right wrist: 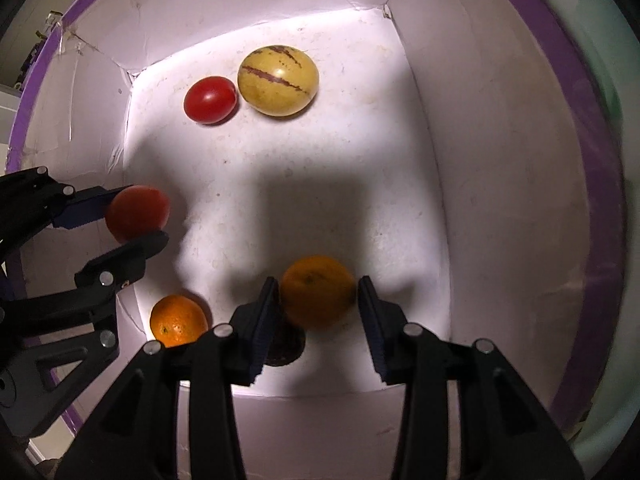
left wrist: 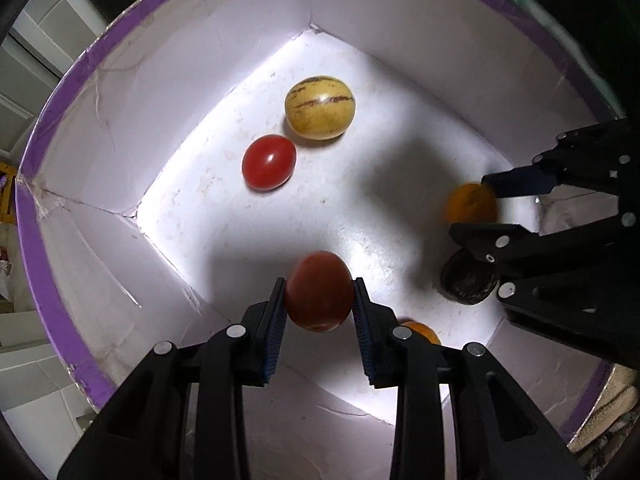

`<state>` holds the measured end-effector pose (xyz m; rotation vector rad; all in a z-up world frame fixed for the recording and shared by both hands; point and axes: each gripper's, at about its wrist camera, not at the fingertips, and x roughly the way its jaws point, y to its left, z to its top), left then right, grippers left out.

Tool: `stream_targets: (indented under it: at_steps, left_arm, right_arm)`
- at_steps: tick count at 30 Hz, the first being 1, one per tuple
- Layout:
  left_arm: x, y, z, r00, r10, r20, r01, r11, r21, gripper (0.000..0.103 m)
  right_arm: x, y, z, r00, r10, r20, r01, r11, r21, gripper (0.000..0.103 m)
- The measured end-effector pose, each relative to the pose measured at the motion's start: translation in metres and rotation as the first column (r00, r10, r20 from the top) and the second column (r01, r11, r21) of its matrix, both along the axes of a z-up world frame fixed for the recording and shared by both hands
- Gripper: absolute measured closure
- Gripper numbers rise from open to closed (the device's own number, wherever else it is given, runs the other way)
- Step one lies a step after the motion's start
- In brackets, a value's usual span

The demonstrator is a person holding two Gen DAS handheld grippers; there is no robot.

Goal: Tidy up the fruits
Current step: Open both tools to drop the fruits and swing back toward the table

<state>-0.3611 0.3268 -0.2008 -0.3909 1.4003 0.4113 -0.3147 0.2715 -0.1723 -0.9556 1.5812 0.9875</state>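
Both grippers reach down into a white box (right wrist: 480, 160) with a purple rim, and all places below are given relative to that box.

Going left to right in the right wrist view: the left gripper (right wrist: 138, 216) comes in over the left wall, its 2 pads clamped on a dull red tomato (right wrist: 138, 212), which sits squarely between them just inside that wall. In the left wrist view the same tomato (left wrist: 319, 291) fills the gap, with both pads of the left gripper (left wrist: 319, 300) pressed to its sides.

Near the box's front-left corner lies an orange (right wrist: 178, 320) on the floor. Toward the back wall, left of centre, rests a bright red tomato (right wrist: 211, 99), touching or just beside a yellow fruit with dark stripes (right wrist: 279, 81) on its right.

At front centre the right gripper (right wrist: 318, 300) has its jaws apart. A second orange (right wrist: 318, 291) lies between them, against the left pad, with a clear gap to the right pad. It is blurred; whether it rests on the floor cannot be told. Under the left finger a dark round fruit (right wrist: 286, 346) sits on the floor, partly hidden.
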Motion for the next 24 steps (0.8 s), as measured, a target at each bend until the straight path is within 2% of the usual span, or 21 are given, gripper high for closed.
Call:
stream_targets:
  at_steps: [1, 3, 6, 9, 13, 14, 15, 17, 19, 21, 22, 24]
  left_arm:
    - [0.0, 0.0, 0.001, 1.0, 0.0, 0.001, 0.0, 1.0, 0.001, 0.07]
    - [0.0, -0.002, 0.002, 1.0, 0.005, 0.002, -0.005, 1.0, -0.002, 0.069]
    - [0.001, 0.002, 0.008, 1.0, 0.015, 0.015, -0.015, 1.0, -0.014, 0.063]
    - [-0.004, 0.002, 0.018, 0.999, 0.02, 0.048, -0.02, 1.0, -0.012, 0.052]
    - [-0.01, 0.002, 0.05, 0.993, 0.028, 0.119, -0.029, 1.0, 0.007, 0.028]
    - [-0.012, 0.003, 0.063, 0.991, 0.034, 0.127, -0.039, 0.999, 0.037, 0.02]
    - [-0.015, 0.003, 0.079, 0.989, 0.038, 0.145, -0.049, 0.996, 0.071, 0.018]
    - [-0.021, 0.003, 0.112, 0.983, 0.038, 0.181, -0.061, 0.991, 0.123, 0.016]
    - [-0.023, 0.005, 0.143, 0.977, 0.041, 0.211, -0.079, 0.982, 0.174, 0.016]
    - [-0.018, 0.003, 0.191, 0.967, 0.048, 0.248, -0.113, 0.96, 0.255, 0.016]
    - [-0.013, 0.003, 0.204, 0.965, 0.047, 0.259, -0.121, 0.953, 0.278, 0.016]
    - [0.003, -0.009, 0.252, 0.951, 0.018, 0.309, -0.132, 0.926, 0.354, 0.016]
  right_arm:
    - [-0.001, -0.001, 0.003, 1.0, 0.002, 0.001, -0.002, 1.0, 0.015, 0.053]
    - [-0.001, -0.002, 0.008, 1.0, 0.003, 0.011, -0.003, 0.999, 0.042, 0.038]
    - [-0.007, -0.01, 0.021, 0.999, 0.023, 0.043, -0.026, 0.997, 0.071, 0.038]
    - [-0.012, -0.021, 0.043, 0.996, 0.034, 0.084, -0.044, 0.992, 0.121, 0.038]
    - [-0.006, -0.038, 0.08, 0.997, -0.007, 0.074, -0.01, 0.976, 0.218, 0.036]
    - [-0.007, -0.039, 0.088, 0.997, -0.011, 0.07, -0.007, 0.971, 0.241, 0.034]
    - [-0.008, -0.047, 0.103, 0.998, 0.0, 0.066, -0.019, 0.961, 0.277, 0.031]
    - [-0.011, -0.053, 0.129, 0.996, 0.04, 0.081, -0.066, 0.935, 0.348, 0.027]
    - [-0.024, -0.057, 0.165, 0.99, 0.094, 0.107, -0.132, 0.888, 0.44, 0.025]
    - [-0.032, -0.068, 0.194, 0.983, 0.128, 0.132, -0.179, 0.832, 0.525, 0.025]
    - [-0.035, -0.073, 0.21, 0.981, 0.133, 0.138, -0.188, 0.808, 0.558, 0.025]
    - [-0.031, -0.091, 0.244, 0.98, 0.116, 0.16, -0.192, 0.75, 0.633, 0.025]
